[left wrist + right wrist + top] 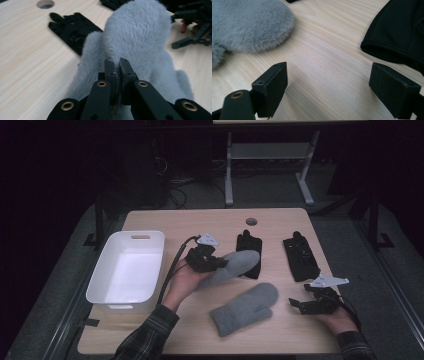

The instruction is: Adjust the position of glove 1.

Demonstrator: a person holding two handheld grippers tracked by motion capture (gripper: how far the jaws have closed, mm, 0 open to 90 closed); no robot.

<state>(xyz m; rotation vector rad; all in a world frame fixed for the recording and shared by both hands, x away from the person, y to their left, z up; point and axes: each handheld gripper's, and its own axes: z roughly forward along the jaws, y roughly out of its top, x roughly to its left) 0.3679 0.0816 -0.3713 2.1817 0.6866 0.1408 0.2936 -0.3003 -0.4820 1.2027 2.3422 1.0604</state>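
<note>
Here the left gripper (116, 65) is pinching the cuff edge of a grey fleece mitten (135, 37), its two black jaws pressed almost together with only a thin fold of pile between them. The mitten is hanging forward from that pinch above the table (150, 222), drooping over a black glove (248, 245) that is lying flat beneath it. Its limp sag is suggesting a light, soft, compressible item that is bending wherever it is unsupported; the fuzzy surface is likely giving good friction, so a firm nip on the doubled cuff should be sufficing. The right gripper (328, 82) is resting low near the table's right edge with its jaws spread wide around bare wood. A second grey mitten (245, 309) is lying between the hands, another black glove (300, 257) farther right, and a white bin (127, 270) is standing at the left.
</note>
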